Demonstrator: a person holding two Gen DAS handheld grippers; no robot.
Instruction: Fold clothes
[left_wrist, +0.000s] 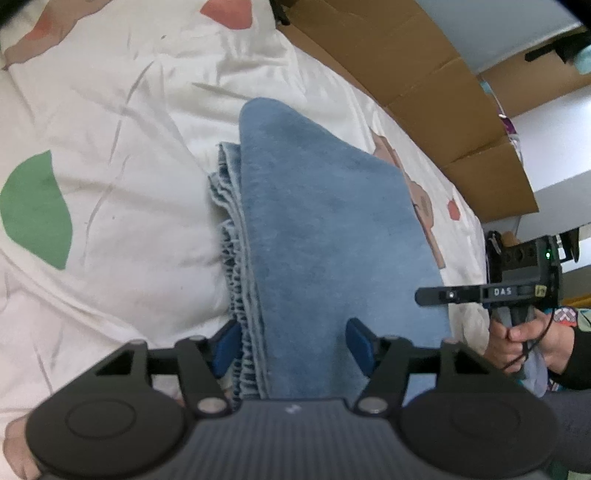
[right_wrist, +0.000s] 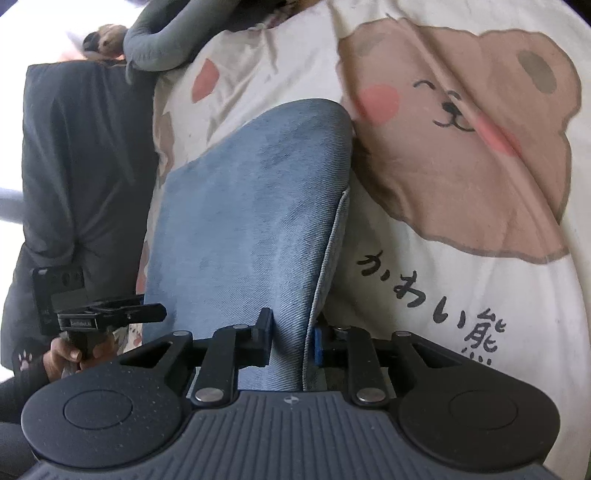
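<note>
The folded jeans (left_wrist: 325, 236) lie on the bear-print bedspread (left_wrist: 122, 122), their near end running between the fingers of both grippers. The left gripper (left_wrist: 291, 347) stands wide, pads apart from the denim and gripping nothing, while the right gripper (right_wrist: 291, 341) is pinched narrow on the jeans' seamed edge. Judging from this, pulling with only that one-sided hold could drag the stacked layers askew and spoil the fold.

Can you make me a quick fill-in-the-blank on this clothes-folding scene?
1. The folded garment is made of blue ____.
2. The bedcover shows a smiling cartoon ____.
3. The right gripper is ____ on the garment's near edge.
4. The boxes beside the bed are made of ____.

Missing words: denim; bear; shut; cardboard
</note>
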